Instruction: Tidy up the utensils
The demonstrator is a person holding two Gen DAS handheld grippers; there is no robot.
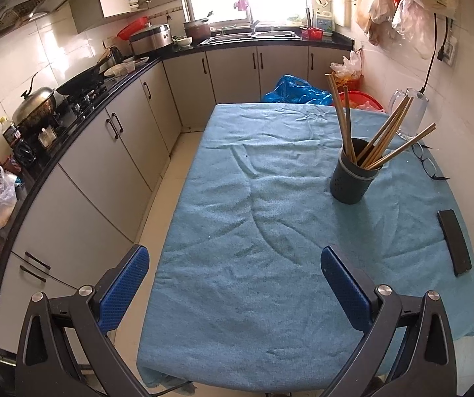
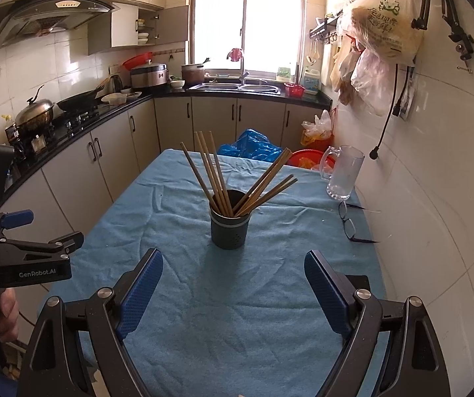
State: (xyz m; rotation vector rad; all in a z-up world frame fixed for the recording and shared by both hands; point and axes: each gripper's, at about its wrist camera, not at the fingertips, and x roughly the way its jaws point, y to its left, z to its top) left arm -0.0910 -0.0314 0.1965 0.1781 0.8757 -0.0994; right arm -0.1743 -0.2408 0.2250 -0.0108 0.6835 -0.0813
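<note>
Both grippers level, jaws wide, empty.

dark grey holder [image 2: 229,231], tan chopsticks [image 2: 210,172], blue cloth [image 2: 237,314]

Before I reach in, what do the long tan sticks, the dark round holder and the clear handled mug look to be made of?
Long tan sticks: matte, likely bamboo or wood; even tan, no shine.
Dark round holder: probably plastic; dull grey-blue, paler band, small drain holes.
Clear handled mug: glass or clear plastic; see-through with thick walls, cannot tell which.
</note>
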